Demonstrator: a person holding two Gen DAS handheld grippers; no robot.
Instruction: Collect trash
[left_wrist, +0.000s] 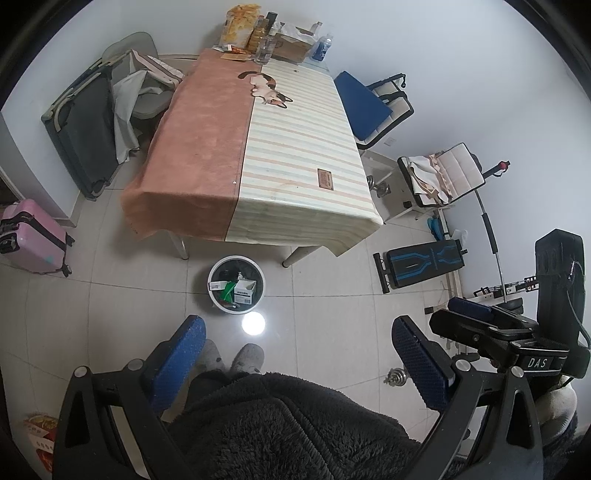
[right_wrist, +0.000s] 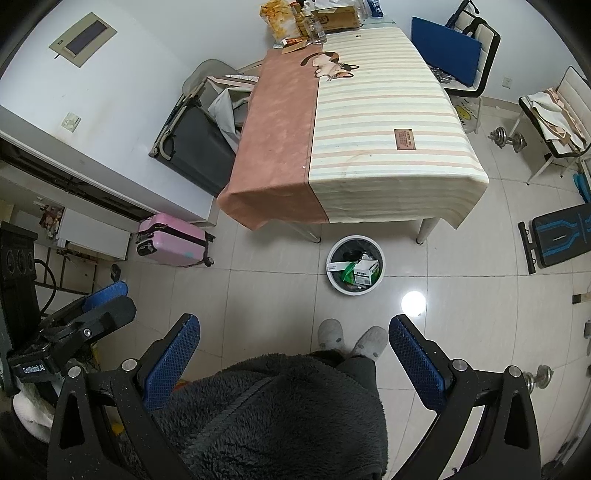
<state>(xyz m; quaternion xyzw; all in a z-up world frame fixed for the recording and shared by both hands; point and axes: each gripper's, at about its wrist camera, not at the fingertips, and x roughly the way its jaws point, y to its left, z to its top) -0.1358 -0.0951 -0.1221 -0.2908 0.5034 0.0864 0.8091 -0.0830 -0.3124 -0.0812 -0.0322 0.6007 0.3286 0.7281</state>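
Observation:
A white round trash bin (left_wrist: 236, 286) with a black liner stands on the floor in front of the table; it holds small white boxes and a green wrapper. It also shows in the right wrist view (right_wrist: 355, 270). My left gripper (left_wrist: 297, 363) is open and empty, held high above the floor near the person's body. My right gripper (right_wrist: 293, 362) is open and empty too, beside the left one. The right gripper shows at the right in the left wrist view (left_wrist: 491, 325); the left gripper shows at the left in the right wrist view (right_wrist: 85, 317).
A table (left_wrist: 258, 155) with a pink and striped cloth carries snack bags, bottles and a cardboard box (left_wrist: 291, 44) at its far end. Chairs, a pink suitcase (left_wrist: 29, 236), a folded cot, dumbbells and a weight bench (left_wrist: 421, 264) surround it. The person's slippers (left_wrist: 236, 356) stand below.

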